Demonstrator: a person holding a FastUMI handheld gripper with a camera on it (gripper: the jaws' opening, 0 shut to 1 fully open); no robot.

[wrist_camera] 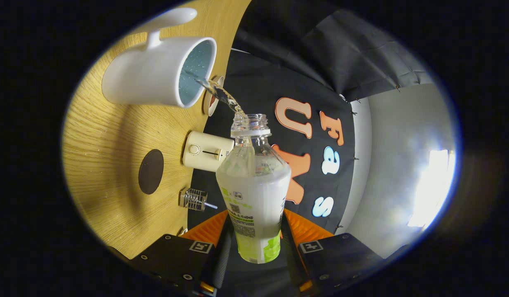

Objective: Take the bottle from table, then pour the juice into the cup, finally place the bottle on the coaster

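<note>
Clear juice streams from the jaws-clamped bottle [254, 185] into the cup [155, 74].

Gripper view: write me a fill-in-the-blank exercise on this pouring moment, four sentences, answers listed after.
1. The gripper is shut on the ____.
2. A stream of juice runs from the bottle's open neck into the white ____.
3. The dark round coaster lies on the wooden ____.
4. The bottle's neck has no ____ on it.

Missing words: bottle; cup; table; cap
</note>
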